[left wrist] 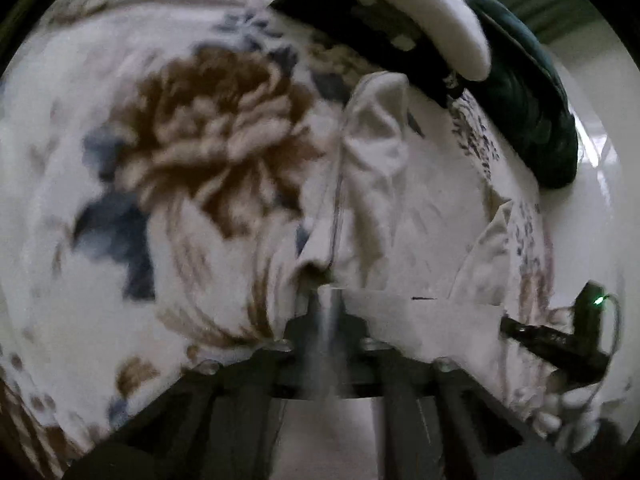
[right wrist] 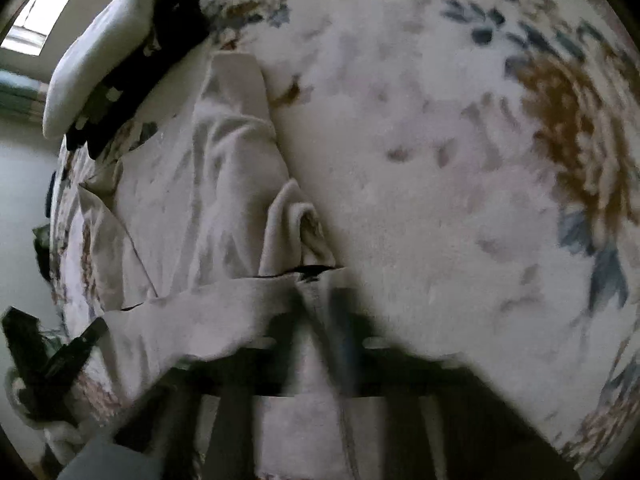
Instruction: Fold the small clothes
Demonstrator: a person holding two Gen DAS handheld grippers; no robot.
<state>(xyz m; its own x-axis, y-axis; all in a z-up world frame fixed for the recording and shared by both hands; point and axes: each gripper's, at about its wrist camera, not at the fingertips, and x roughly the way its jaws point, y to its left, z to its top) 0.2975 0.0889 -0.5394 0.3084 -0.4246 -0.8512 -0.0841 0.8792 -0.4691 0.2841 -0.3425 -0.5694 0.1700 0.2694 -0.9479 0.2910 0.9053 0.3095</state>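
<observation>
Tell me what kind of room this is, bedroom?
Most likely a bedroom, on a bed. The work surface is a soft floral blanket. A stack of folded clothes sits at its far edge, beyond the pale garment being folded. A bright window and plain walls show behind.

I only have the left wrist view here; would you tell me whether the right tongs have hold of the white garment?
Observer: Yes, the right tongs are shut on the garment, pinching its near edge.
Operator: Thank you. What lies to the right of them?
Observer: Only blanket, with a large brown flower printed on it farther right.
</observation>
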